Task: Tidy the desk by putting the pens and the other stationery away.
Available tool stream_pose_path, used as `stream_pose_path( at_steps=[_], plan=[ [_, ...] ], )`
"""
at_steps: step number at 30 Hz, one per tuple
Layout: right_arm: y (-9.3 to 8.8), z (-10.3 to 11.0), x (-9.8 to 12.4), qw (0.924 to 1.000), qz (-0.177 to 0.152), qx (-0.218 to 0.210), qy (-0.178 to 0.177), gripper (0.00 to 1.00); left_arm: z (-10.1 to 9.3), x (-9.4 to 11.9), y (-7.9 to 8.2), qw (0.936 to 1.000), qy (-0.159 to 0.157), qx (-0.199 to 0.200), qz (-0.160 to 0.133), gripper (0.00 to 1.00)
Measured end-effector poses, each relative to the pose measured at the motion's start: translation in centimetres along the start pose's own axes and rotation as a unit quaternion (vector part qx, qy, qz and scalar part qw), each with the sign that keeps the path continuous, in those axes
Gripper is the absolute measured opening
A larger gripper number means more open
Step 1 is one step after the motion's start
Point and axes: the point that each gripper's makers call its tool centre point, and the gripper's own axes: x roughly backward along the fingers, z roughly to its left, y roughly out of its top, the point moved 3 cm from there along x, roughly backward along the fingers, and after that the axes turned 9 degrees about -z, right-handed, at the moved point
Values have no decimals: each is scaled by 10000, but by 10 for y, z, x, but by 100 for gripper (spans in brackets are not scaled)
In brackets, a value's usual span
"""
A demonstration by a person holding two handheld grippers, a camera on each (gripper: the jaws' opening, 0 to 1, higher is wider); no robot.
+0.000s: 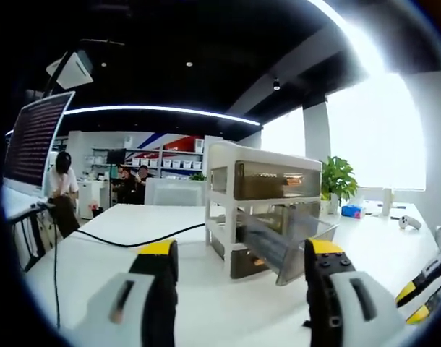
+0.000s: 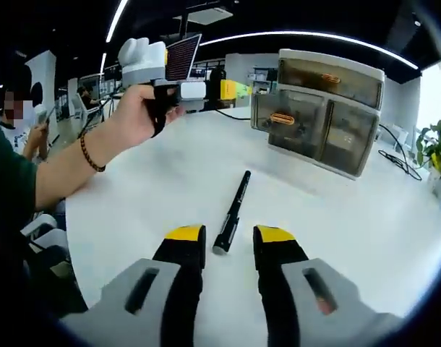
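One pen (image 2: 233, 212) on desk (image 2: 163, 181); one drawer unit (image 2: 323, 110).

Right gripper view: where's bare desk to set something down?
Free: the white desk left of the black pen, and the stretch between pen and drawer organizer. Crowded: just ahead of the right tongs, where the pen lies.
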Motion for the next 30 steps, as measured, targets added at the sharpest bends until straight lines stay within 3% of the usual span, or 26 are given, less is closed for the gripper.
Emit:
stream_pose_path(
  at_steps=[6,9,11,15,17,21,26,30],
  plan=[
    [-7,-1,-5,9999,45,-68,-92,29,-2,0,3,9999,-95,38,-84,70],
    [-4,-1,-4,9998,9,-97,-173,25,-2,0,4,9999,-78,24,-80,71],
    [-3,1,-3,9997,-13,-138,-189,16,-1,0,3,9999,-75,52,-68,71],
    [-1,-2,0,9994,-28,-144,-326,14,-4,0,6,9994,-216,200,-168,70],
    [8,-4,3,9986,-323,-222,-354,14,-5,0,7,9994,-210,187,-176,70],
    [11,-7,7,9984,-340,-173,-421,14,0,0,6,9998,-44,-147,-107,70],
    [27,-13,20,9965,-694,-275,-377,13,-5,1,15,9979,-115,-615,-160,71],
    [49,-25,37,9919,-1117,-299,-527,13,4,4,21,9984,58,-449,-336,70]
  ],
)
